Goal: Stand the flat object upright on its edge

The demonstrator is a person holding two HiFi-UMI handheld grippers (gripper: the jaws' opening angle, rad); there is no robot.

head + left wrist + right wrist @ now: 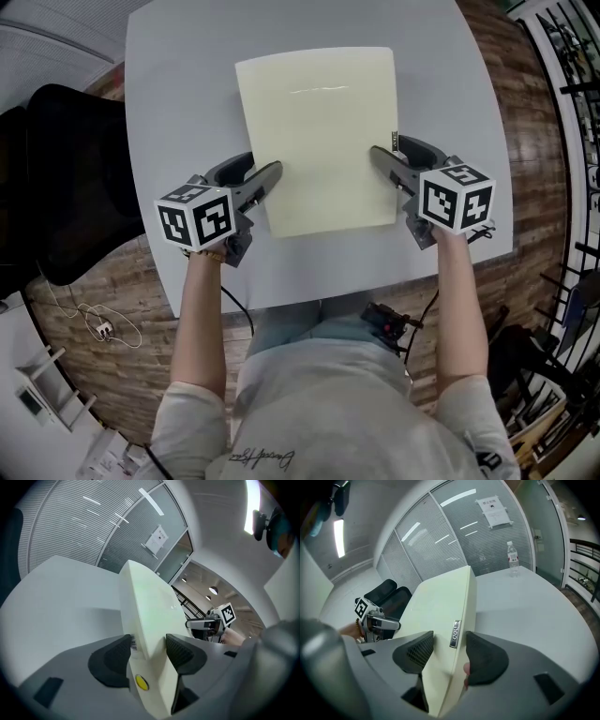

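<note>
Both tongs are clamped on the cream flat object (319, 131), the left gripper (265, 165) and the right gripper (386, 146) pinching its opposite side edges as it sits tilted over the grey table (178, 75), so uneven raising could twist it, or its smooth edges could slip through the pads and drop it flat.

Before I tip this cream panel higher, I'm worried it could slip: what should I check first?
1. Left tool clamped on the cream panel's side edge: ok.
2. Right tool clamped on the opposite edge: ok.
3. Panel's far edge resting on the table: cannot tell.
4. Water bottle well apart from the panel: ok.
5. Panel upright on its edge: not ok, only tilted.
</note>
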